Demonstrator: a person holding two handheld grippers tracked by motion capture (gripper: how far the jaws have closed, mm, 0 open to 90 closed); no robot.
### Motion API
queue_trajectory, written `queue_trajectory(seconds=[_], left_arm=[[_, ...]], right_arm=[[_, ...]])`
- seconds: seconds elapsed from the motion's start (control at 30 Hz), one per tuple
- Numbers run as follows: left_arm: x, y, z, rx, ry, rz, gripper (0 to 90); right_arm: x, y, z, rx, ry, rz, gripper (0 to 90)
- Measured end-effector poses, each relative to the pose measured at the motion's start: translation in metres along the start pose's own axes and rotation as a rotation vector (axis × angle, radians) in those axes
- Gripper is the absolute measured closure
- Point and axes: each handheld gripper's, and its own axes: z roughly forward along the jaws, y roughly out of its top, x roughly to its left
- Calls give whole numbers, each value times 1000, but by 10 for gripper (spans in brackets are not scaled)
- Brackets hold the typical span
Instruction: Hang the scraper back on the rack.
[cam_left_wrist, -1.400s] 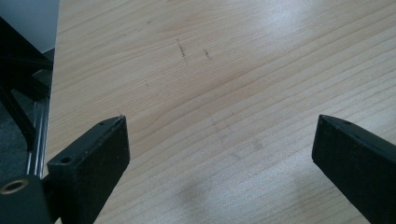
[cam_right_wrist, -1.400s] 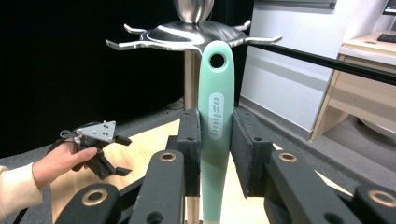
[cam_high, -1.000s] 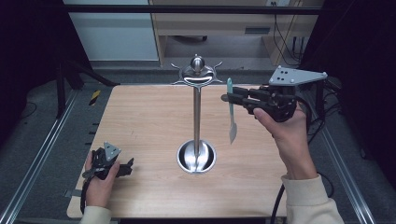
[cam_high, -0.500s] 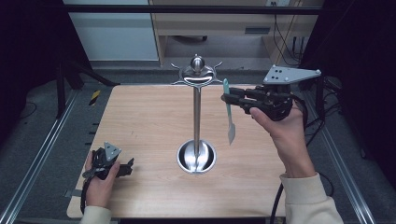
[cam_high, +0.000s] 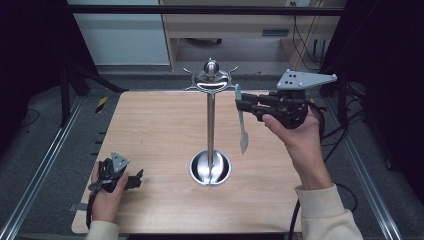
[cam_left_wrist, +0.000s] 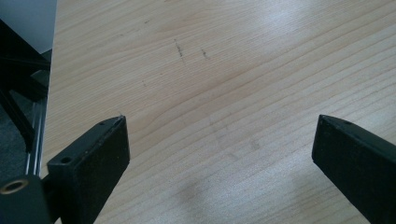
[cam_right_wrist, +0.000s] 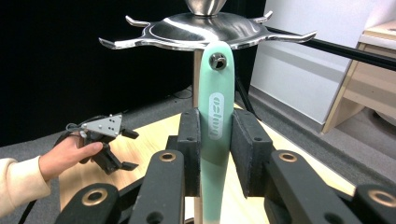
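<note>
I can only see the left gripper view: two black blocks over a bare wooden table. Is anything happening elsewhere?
Observer: Yes. The right gripper is shut on a mint-green plastic spatula, which it holds upright by the handle.
Operator: Upright next to what?
Observer: A tall silver metal stand with a ring of hooks on top. The hole in the spatula's handle sits just under that ring. I cannot tell if it has caught a hook.
Operator: And the gripper I'm looking through?
Observer: The left gripper rests low by the near left corner of the wooden table, with its jaws open and nothing between them.
</note>
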Motion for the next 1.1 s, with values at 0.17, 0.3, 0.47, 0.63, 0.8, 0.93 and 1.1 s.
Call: queue_trajectory(seconds=[0.17,0.3,0.47,0.63,0.8,0.93,1.1], left_arm=[[-1,0,0,1,-2,5,39],[-1,0,0,2,-1,4,39],[-1,0,0,1,-1,5,39],[-1,0,0,1,-1,4,39],[-1,0,0,1,-1,5,39],[-1,0,0,2,-3,4,38],[-1,0,0,1,-2,4,39]], right_arm=[[1,-1,3,-5,1,3,742],[1,-2,4,-7,-5,1,742],[2,-2,4,-11,-14,-5,742],[4,-4,3,-18,-21,-3,742],[4,-4,6,-21,-28,-4,741],[5,-4,6,-20,-35,-7,741],[5,-4,5,-20,-36,-7,740]])
